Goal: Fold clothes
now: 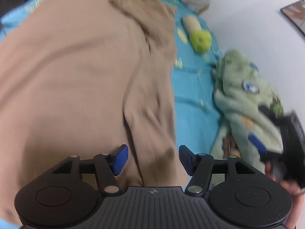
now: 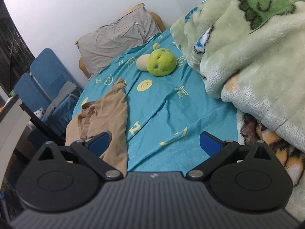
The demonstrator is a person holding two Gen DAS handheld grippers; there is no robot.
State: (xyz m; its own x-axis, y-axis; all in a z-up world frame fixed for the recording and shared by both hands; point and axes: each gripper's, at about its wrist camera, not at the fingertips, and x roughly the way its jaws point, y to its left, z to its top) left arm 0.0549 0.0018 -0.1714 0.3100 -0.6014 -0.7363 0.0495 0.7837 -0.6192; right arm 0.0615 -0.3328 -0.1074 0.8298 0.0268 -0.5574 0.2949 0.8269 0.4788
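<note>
Bed in turquoise sheet (image 2: 162, 103), tan garment (image 2: 106, 114), green plush toy (image 2: 162, 63), grey pillow (image 2: 118, 38), green fleece blanket (image 2: 247, 47)

Plain tan garment (image 2: 106, 112), turquoise bed sheet (image 2: 164, 103) printed with pale yellow letters and smiley faces, lime-green plush toy (image 2: 161, 64), pale green fleece blanket (image 2: 247, 53) with dinosaur cartoons, grey pillow (image 2: 118, 38), black tongs (image 2: 154, 145) with blue pads (image 2: 100, 143)

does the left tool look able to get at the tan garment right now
Probably yes. The left tool is open and sits right over the tan garment, with a fold of the cloth between its blue pads. Nothing lies in between. The picture is blurred, so contact is unclear.
</note>
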